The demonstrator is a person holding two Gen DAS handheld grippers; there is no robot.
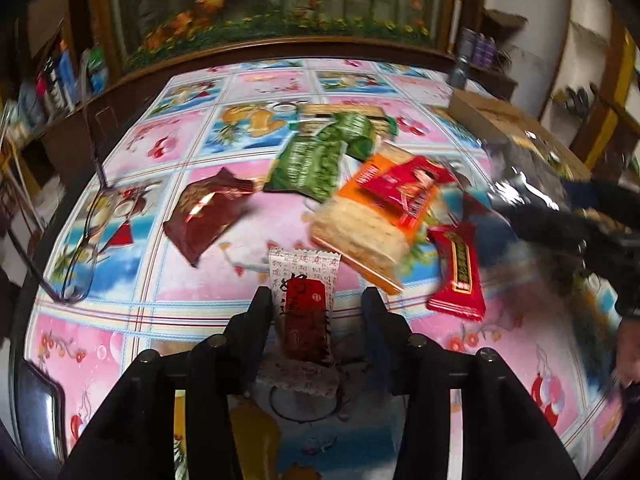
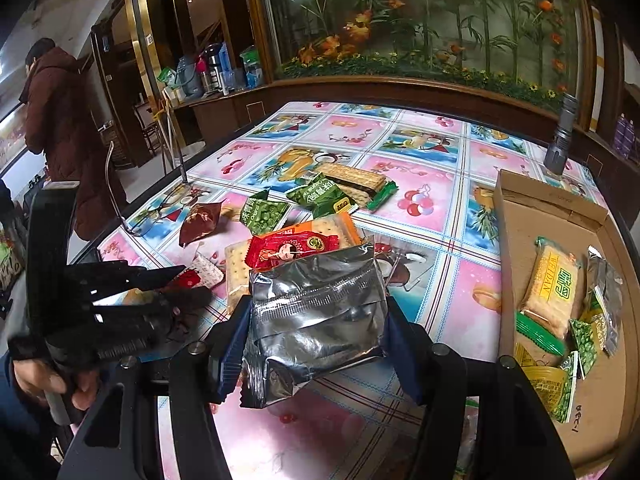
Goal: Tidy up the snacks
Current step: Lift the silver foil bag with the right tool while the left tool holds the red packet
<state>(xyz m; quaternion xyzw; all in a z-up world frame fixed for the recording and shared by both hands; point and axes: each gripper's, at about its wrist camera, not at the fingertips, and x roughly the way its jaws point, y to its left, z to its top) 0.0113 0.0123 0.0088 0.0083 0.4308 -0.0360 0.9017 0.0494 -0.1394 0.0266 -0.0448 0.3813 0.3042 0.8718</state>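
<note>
My left gripper stands open around a white-and-red candy packet that lies between its fingers; I cannot tell whether they touch it. It also shows in the right wrist view. My right gripper is shut on a silver foil snack pack held above the table. Loose snacks lie mid-table: a red packet, a cracker pack, green pea packs, a brown pouch, a red bar. A cardboard box at right holds several snacks.
The table has a pink and blue patterned cloth. Eyeglasses lie at its left edge. A grey flashlight stands at the far right. A fish tank cabinet runs behind. A person in a brown coat stands at left.
</note>
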